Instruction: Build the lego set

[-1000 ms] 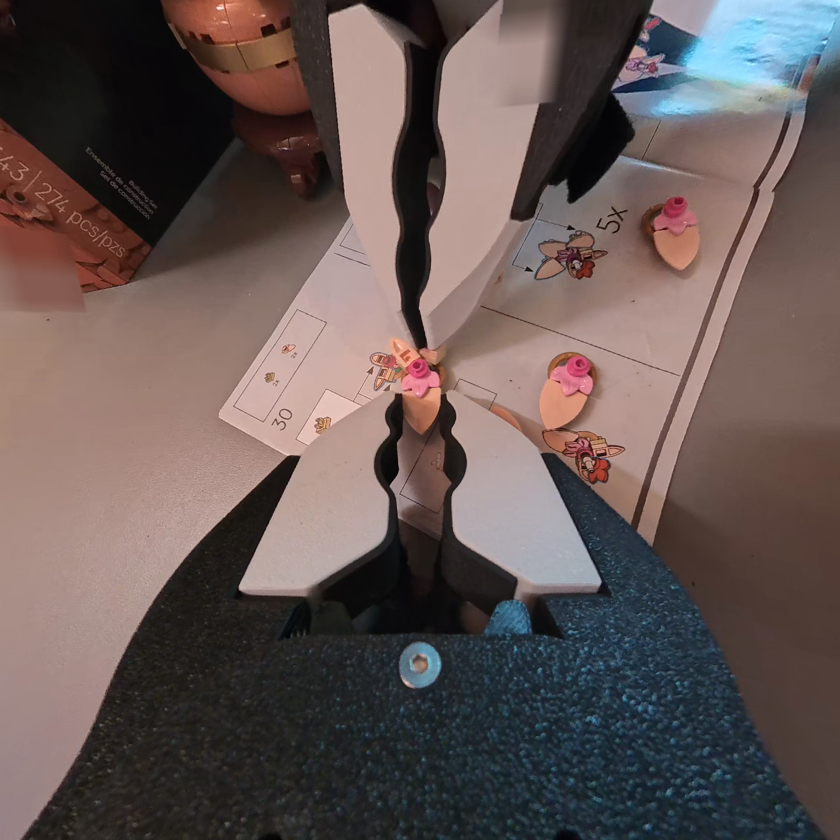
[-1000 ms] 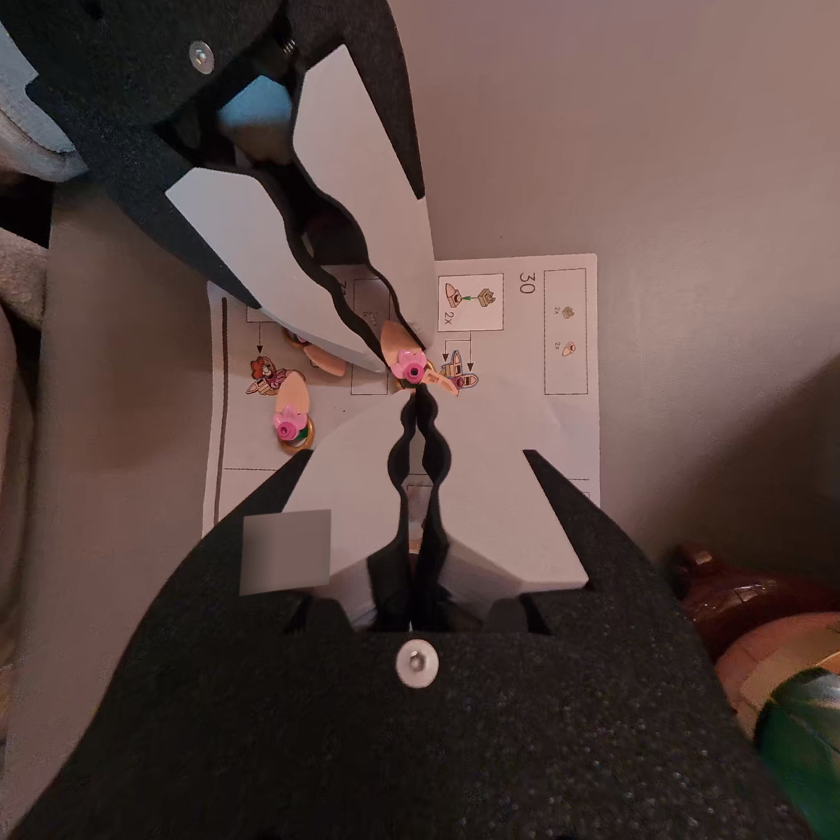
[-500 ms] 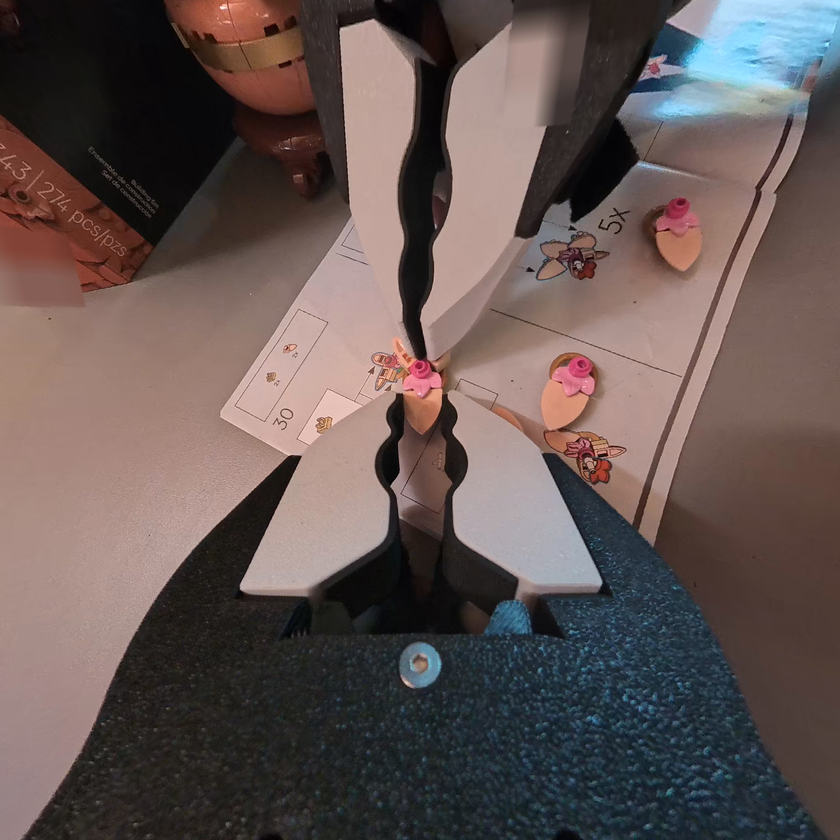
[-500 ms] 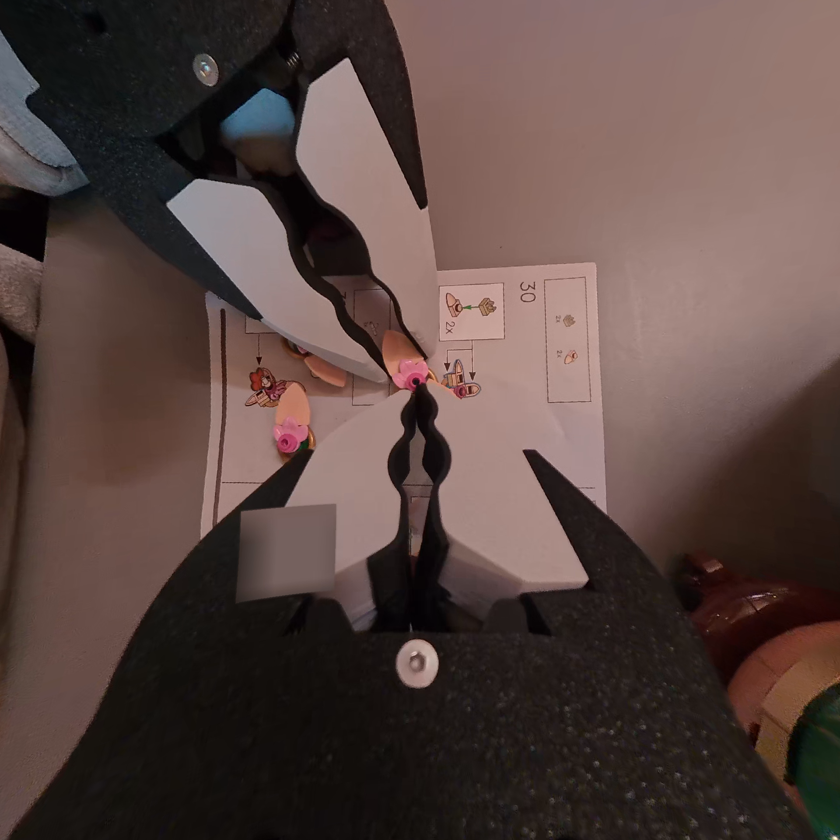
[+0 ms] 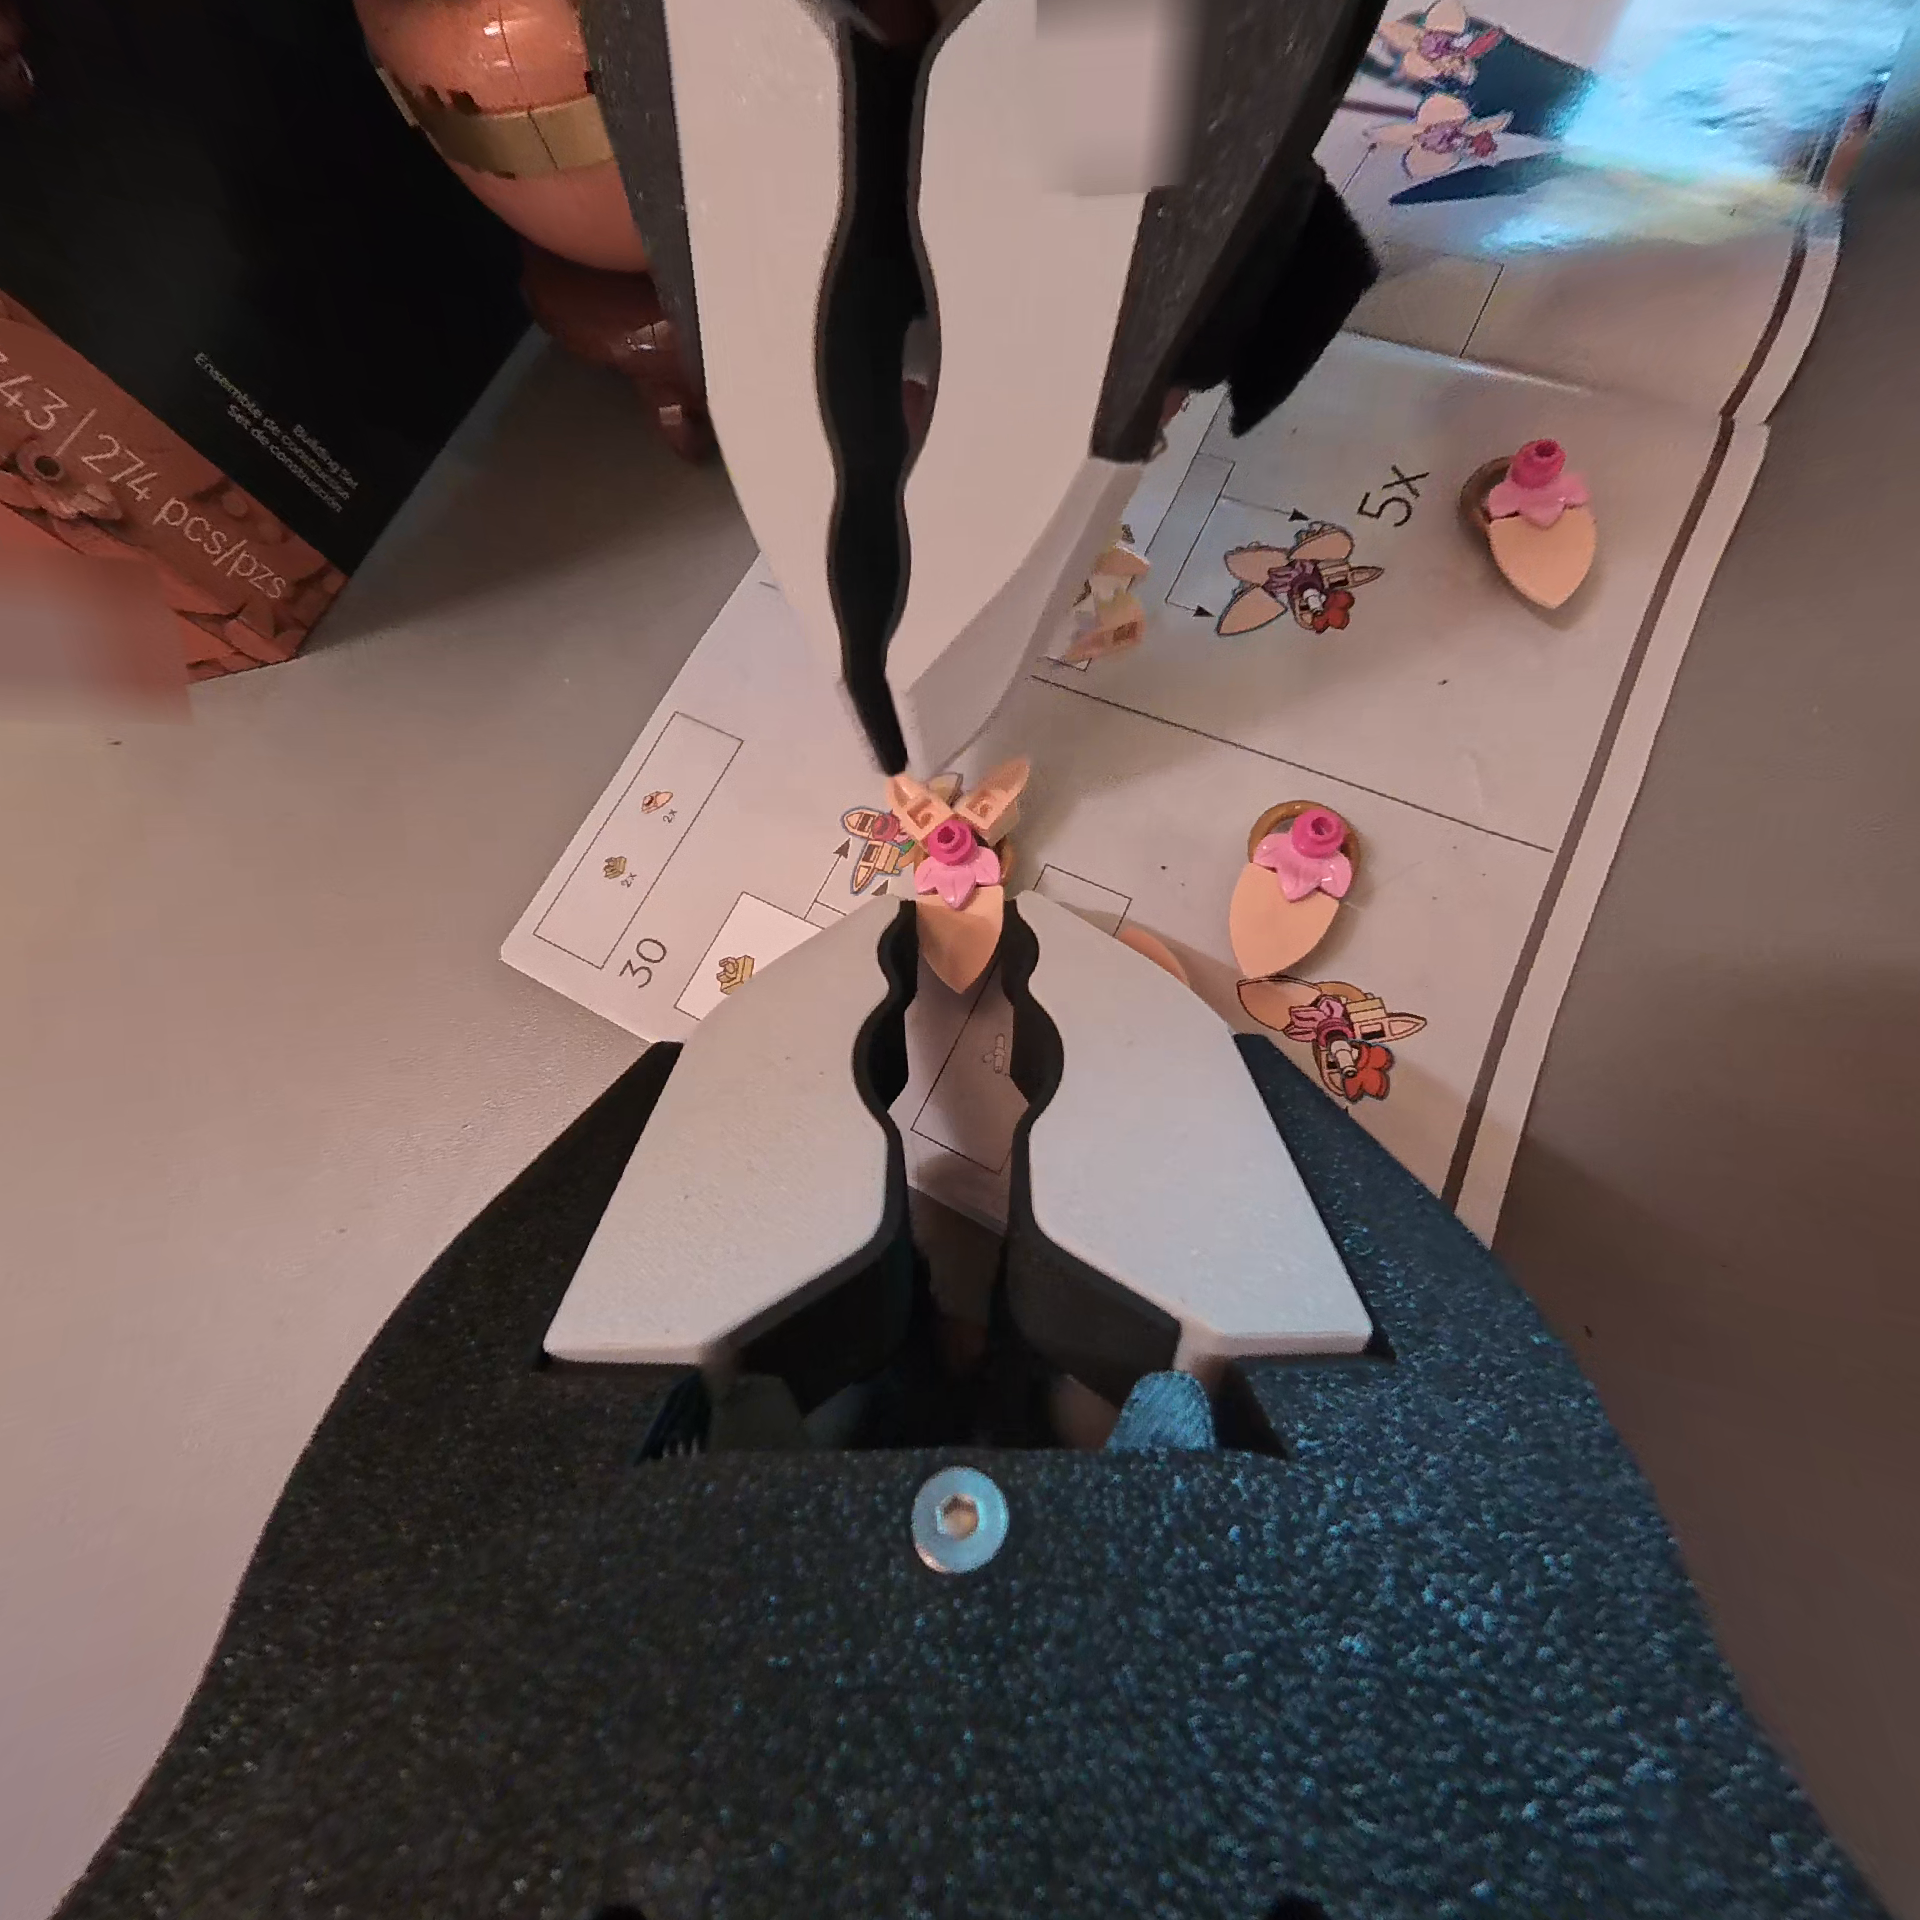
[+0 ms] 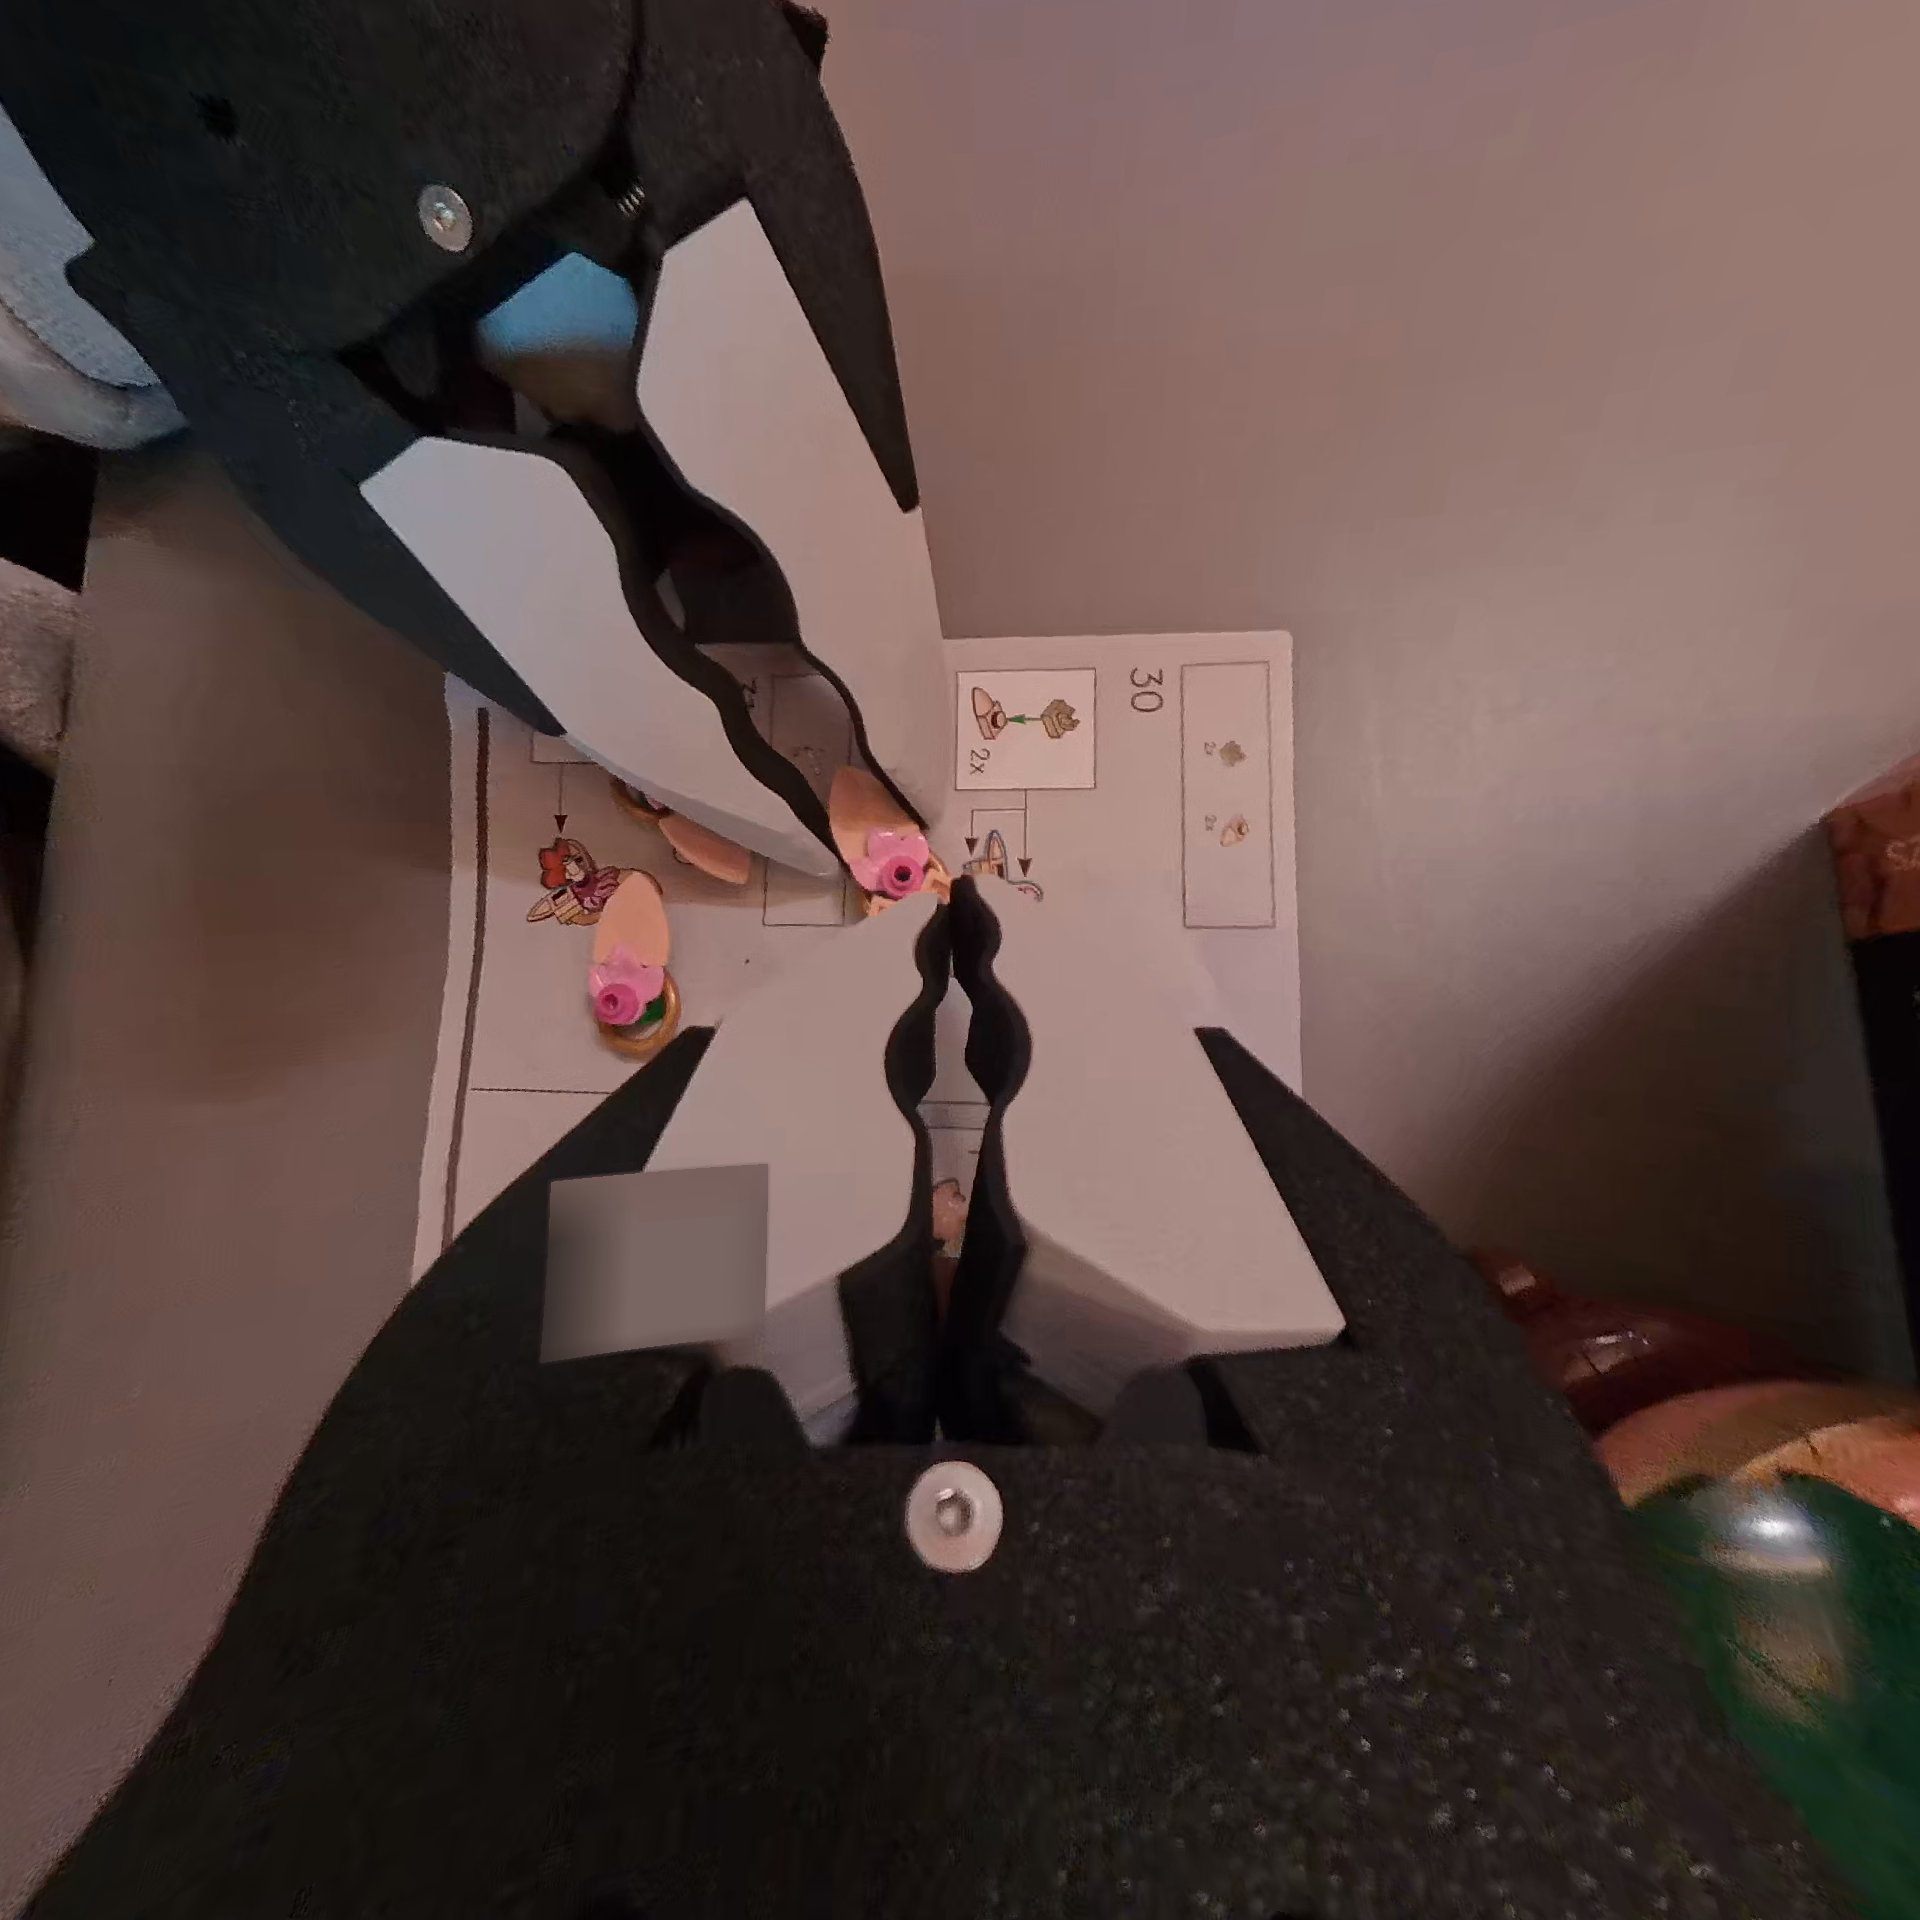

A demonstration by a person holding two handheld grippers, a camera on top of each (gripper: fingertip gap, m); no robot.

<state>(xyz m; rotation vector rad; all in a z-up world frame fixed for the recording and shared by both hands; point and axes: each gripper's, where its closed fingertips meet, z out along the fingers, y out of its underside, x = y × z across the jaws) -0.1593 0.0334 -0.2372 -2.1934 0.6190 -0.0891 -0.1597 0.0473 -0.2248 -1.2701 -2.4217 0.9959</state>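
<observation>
Left gripper (image 5: 956, 914) clamped on tan petal piece (image 5: 961, 935) with pink flower (image 5: 951, 857), held over instruction sheet (image 5: 1143, 790). Right gripper (image 5: 888, 764) fingertips closed together, touching small tan pieces (image 5: 956, 808) at flower's far side. Two similar petal assemblies (image 5: 1294, 883) lying on sheet, right of grip. Boxed set (image 5: 156, 416) standing far left.

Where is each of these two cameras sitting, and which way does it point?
Left wrist view: rides the left gripper, looking down its grey fingers at the petal piece they pinch over the instruction sheet.
Right wrist view: rides the right gripper, facing the opposite way; its closed tips meet the same piece.
Shared: petal piece, sheet, both grippers, one spare petal.
</observation>
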